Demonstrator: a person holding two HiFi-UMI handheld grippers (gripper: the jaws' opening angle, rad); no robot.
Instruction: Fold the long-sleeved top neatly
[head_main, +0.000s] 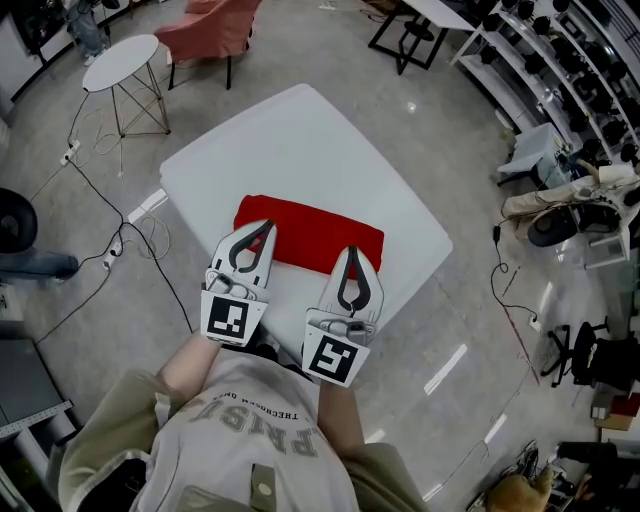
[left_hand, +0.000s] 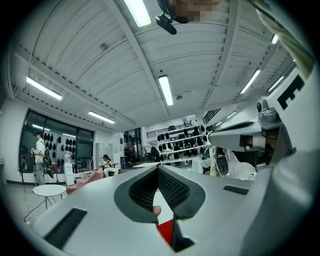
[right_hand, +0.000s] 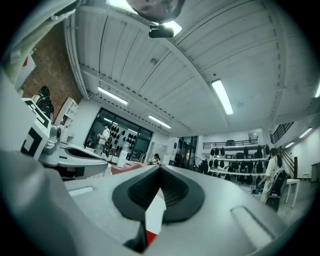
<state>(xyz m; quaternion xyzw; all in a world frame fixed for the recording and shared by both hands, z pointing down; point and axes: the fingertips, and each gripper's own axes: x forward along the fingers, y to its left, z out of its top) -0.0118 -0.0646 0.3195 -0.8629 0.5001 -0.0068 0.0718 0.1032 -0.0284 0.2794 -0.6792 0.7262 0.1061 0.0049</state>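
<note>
Status: red long-sleeved top (head_main: 318, 238) lies near the middle of the white surface (head_main: 300, 130), slightly toward my side, as a compact flat rectangle. No sleeve or hem sticking out that I can see, and the edges look roughly straight. My read: the fold is done, or one tidy-up short of done.

Left gripper (head_main: 266, 230): jaws fully together, nothing pinched. Its own view shows the ribbed pads meeting at the tip, with only a sliver of red below, behind the pads. In the head view the tip sits over the near-left part of the top.

Right gripper (head_main: 352, 254): same story. Jaws closed, empty, tip over the near edge toward the right end.

Both point roughly level across the room, not down at the cloth. I judge they hover above the fabric rather than press it. I can't confirm contact from the head view.

Why that pose: closed and empty over the two near ends fits either a hands-off check of the result or a setup to smooth the near edge with shut tips.

If another fold is wanted, the jaws must open and drop to the near edge first. The layers are stacked there, so the risk is catching only the top ply and skewing the stack.

Round side table (head_main: 120, 62) is well apart, no interference.
</note>
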